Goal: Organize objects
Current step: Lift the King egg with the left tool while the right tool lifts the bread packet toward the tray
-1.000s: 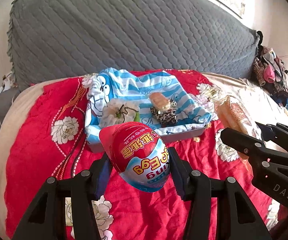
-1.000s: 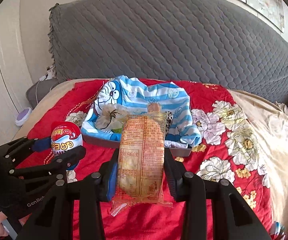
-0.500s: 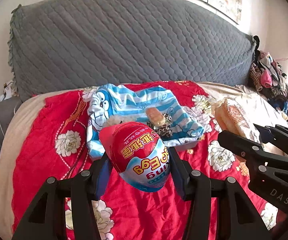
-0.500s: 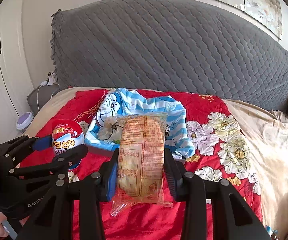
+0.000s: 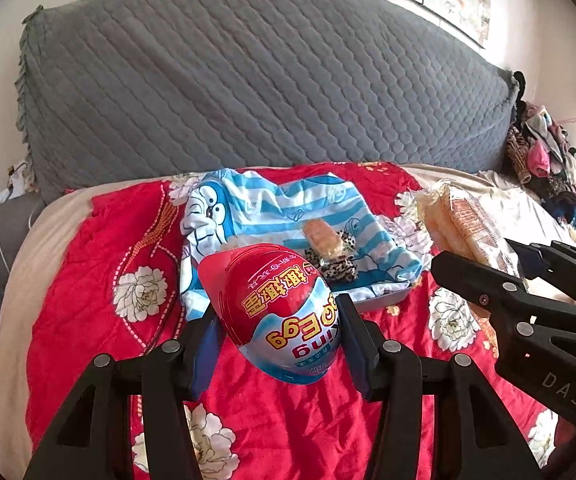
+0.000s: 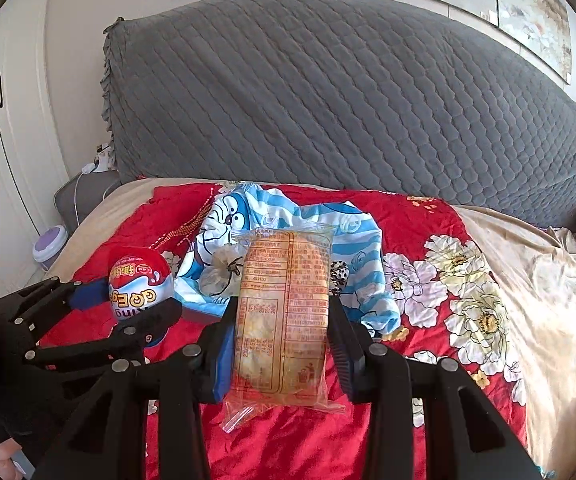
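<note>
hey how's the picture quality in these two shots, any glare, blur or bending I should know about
Left wrist view: sharp on the toy egg; sunlight washes out the right edge near the clothes pile. Right wrist view: clear print on the snack packet; the beige sheet is overexposed. Both views: the gray headboard bows from the fisheye, with dark corners.

Bed [image 6: 536, 320] with grey quilted headboard [image 6: 328, 100]. Red floral quilt [image 6: 420, 240] spread over beige sheet. On quilt, toward headboard: grey tray [image 5: 384, 302] draped with blue-striped cartoon cloth [image 6: 328, 220].
</note>
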Demonstrator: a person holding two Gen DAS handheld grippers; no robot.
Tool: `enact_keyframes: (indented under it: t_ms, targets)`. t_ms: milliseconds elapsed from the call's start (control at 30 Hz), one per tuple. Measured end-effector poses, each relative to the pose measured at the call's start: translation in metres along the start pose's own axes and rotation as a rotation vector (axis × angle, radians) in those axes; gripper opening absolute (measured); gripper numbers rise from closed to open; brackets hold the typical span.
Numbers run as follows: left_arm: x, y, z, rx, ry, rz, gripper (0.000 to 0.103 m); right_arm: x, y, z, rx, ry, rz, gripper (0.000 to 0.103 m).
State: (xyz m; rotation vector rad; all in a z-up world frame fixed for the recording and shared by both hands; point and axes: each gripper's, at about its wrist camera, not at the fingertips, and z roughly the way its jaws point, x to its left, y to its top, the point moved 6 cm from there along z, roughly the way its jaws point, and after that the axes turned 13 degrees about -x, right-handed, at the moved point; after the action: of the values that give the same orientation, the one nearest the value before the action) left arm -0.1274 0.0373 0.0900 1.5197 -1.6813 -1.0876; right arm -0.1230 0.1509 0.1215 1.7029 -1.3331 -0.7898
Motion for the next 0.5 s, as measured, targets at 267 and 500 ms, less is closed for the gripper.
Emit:
enact_keyframes:
  t_ms: [267, 500]
  targets:
    - [0.009, 0.008, 0.018, 0.008, 0.005, -0.022, 0.055, -0.001, 0.004, 0.019, 0.021, 0.0, -0.013, 0.041]
    - [0.013, 0.012, 0.031, 0.008, 0.012, -0.012, 0.055, -0.004, 0.008, 0.034, 0.021, 0.001, -0.018, 0.041]
